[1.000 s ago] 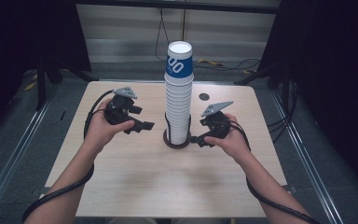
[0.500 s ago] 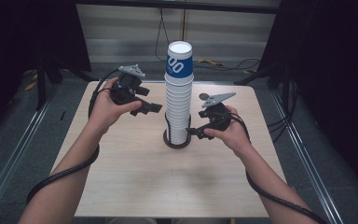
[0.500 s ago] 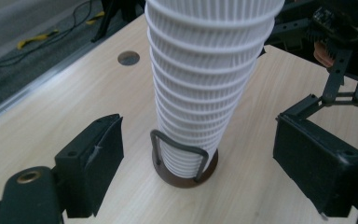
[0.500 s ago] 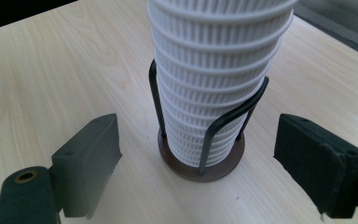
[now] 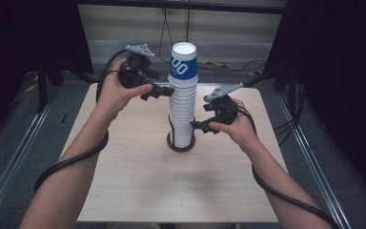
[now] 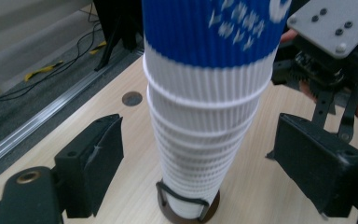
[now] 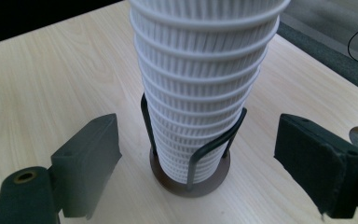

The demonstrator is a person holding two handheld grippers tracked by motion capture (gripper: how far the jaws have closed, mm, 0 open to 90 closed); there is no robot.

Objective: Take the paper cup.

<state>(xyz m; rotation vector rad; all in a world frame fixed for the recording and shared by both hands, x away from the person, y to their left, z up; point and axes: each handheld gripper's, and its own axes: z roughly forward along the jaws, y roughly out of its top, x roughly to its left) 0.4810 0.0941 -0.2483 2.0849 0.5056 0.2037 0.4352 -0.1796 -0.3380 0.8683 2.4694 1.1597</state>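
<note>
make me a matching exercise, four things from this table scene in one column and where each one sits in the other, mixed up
Things:
1. left gripper
2. right gripper
3. blue cup
4. wire holder

Places:
A. at the very top of the stack
B. around the foot of the stack, on the table
C. open, level with the upper part of the stack
D. open, level with the lower part of the stack

Pairs: 1-C, 2-D, 3-A, 4-B

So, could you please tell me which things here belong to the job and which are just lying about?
In the job:
- stack of cups
- cup holder
- left tool, open
- right tool, open

Lying about:
- round dark disc on the table
- yellow cable on the floor
</note>
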